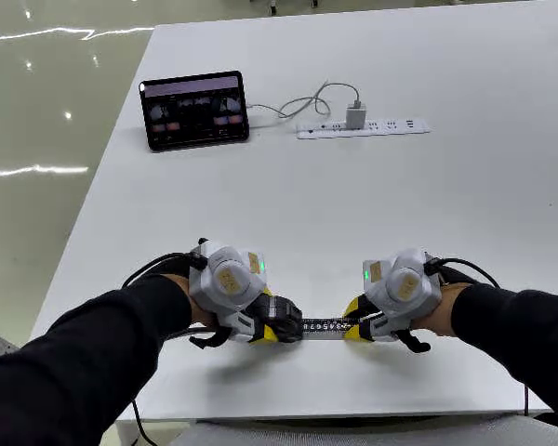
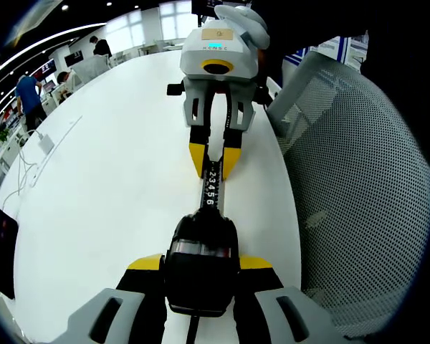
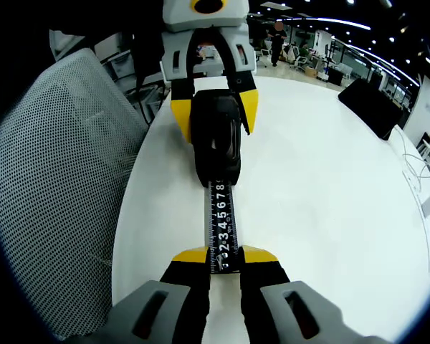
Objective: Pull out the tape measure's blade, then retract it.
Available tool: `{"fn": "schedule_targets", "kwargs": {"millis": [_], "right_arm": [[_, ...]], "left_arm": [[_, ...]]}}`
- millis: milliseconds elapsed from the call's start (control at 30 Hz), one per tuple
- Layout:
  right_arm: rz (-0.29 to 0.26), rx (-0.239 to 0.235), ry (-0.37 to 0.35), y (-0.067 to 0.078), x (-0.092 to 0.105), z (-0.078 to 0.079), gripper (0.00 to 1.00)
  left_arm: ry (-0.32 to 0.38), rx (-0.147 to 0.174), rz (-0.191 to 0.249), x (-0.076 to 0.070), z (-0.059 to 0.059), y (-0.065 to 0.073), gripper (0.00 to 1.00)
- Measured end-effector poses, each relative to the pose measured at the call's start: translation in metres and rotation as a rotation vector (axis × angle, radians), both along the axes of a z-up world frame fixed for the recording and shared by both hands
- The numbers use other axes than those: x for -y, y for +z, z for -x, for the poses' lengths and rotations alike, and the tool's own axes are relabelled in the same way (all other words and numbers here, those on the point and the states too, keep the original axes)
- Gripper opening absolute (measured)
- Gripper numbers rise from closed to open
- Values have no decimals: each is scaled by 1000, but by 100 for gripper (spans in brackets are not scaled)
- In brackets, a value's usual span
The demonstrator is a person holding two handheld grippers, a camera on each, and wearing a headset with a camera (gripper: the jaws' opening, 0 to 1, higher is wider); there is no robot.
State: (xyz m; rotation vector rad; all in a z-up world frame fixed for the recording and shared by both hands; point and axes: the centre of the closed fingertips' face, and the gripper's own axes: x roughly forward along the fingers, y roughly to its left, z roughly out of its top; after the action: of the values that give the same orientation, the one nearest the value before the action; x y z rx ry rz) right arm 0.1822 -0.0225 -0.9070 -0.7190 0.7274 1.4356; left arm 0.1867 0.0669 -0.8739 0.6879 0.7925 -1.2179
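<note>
A black tape measure case [image 1: 281,319] [image 2: 202,261] [image 3: 216,140] lies low over the white table, with my left gripper [image 1: 265,327] [image 2: 201,263] shut on its sides. A short length of black blade [image 1: 325,325] [image 2: 211,188] [image 3: 221,222] with white numbers runs out of it to the right. My right gripper [image 1: 357,331] [image 3: 223,256] is shut on the blade's end. Each gripper faces the other across the blade; the right gripper [image 2: 213,159] appears ahead in the left gripper view, the left gripper [image 3: 215,107] ahead in the right gripper view.
A tablet [image 1: 194,109] stands at the back left of the table [image 1: 428,204]. A white power strip [image 1: 363,127] with a charger and cable lies behind the middle. A mesh chair [image 2: 358,179] [image 3: 57,179] sits at the table's near edge.
</note>
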Motion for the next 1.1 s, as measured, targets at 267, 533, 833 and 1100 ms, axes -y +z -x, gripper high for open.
{"fn": "schedule_targets", "kwargs": {"millis": [267,533,833,1100], "right_arm": [[2,-2,-3,0,4,0,11],[3,-4,-7,0,7,0,11],[8,-3,-10,-1,10,-1,11],[8,-1,-14,-1,14,0,11]], "left_arm": [[-1,-1,-1,0,0,0,32],[0,-1,-1,0,0,0,32],[0,1,-3,0,1,0,32],[-1,2,-2,0,1,0,32]]}}
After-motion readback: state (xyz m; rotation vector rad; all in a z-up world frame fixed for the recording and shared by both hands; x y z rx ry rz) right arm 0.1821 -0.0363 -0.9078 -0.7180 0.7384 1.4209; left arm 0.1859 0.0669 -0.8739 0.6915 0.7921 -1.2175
